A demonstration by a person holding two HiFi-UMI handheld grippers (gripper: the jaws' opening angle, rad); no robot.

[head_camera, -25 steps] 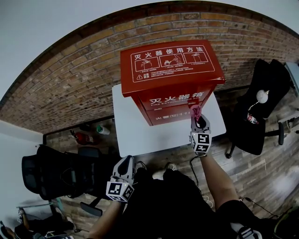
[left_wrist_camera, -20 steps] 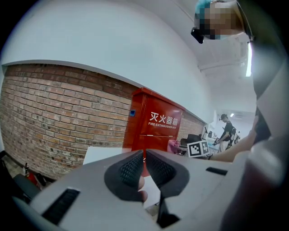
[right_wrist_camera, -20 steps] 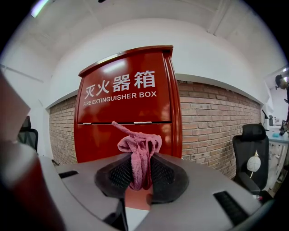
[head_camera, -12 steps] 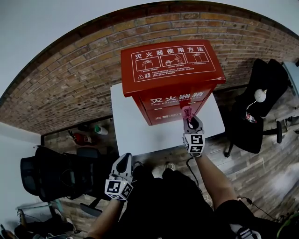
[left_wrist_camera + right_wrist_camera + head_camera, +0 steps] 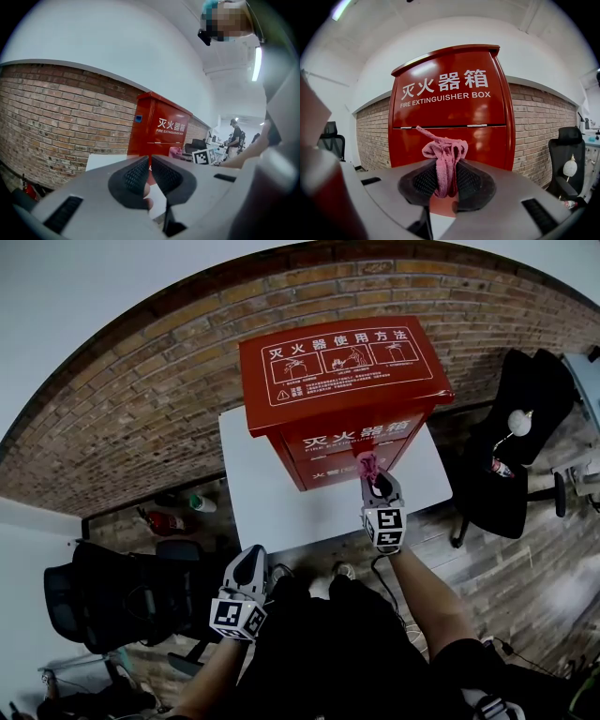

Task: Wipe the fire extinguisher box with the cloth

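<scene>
Clamping cloth (image 5: 443, 154) in right gripper (image 5: 373, 482), held at fire extinguisher box (image 5: 347, 418) front, perhaps touching; wiping seemingly unfinished; left gripper (image 5: 251, 563) closed, empty.

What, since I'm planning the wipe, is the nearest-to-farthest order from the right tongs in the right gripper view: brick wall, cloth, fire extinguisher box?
1. cloth, clamped in the right tongs.
2. fire extinguisher box, straight ahead.
3. brick wall, behind the box.

White table (image 5: 272, 512) sits vs brick wall (image 5: 141, 399). Black office chair (image 5: 511, 474) at R, second chair (image 5: 112, 596) at L. Red canister (image 5: 159, 519) on wood floor (image 5: 525, 587) nr wall
</scene>
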